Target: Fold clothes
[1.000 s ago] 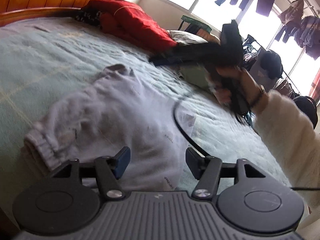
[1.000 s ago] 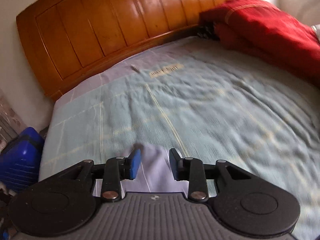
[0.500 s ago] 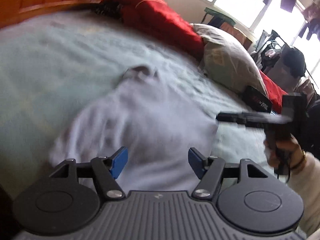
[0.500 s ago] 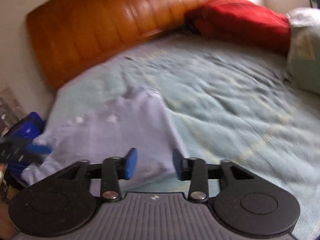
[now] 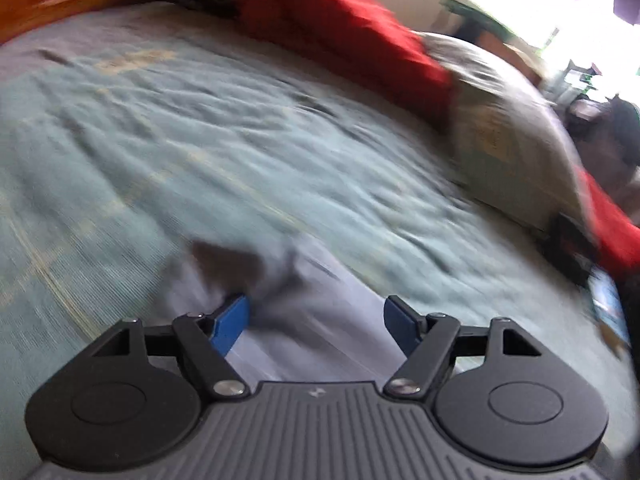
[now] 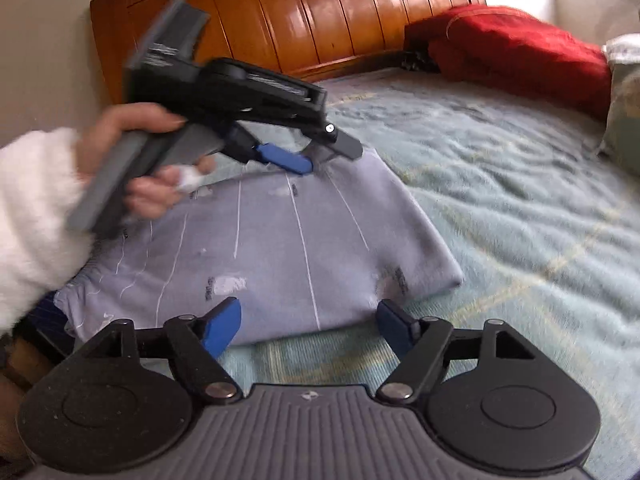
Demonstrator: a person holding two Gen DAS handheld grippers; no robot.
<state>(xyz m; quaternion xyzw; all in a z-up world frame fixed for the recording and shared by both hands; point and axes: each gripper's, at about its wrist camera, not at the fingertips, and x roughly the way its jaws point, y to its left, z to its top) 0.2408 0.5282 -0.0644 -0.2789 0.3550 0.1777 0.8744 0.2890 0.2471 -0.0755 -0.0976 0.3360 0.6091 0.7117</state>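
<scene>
With right gripper (image 6: pixel 308 326) opening off the folded sweatshirt (image 6: pixel 280 248), left gripper (image 5: pixel 316 322) open at its far edge: fold laid, ready for smoothing.

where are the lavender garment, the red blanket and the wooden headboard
lavender garment (image 6: pixel 288 248): right wrist view, middle of its flat folded panel.
red blanket (image 6: pixel 520 44): right wrist view, top of the bundle by the headboard.
wooden headboard (image 6: pixel 320 12): right wrist view, centre of the glossy orange panels.

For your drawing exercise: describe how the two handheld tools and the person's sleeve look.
Each tool, the left tool and the right tool, has a black body with a ribbed grey top, round black side discs, silver pivot screws and blue finger pads. The sleeve is white and fluffy.
</scene>
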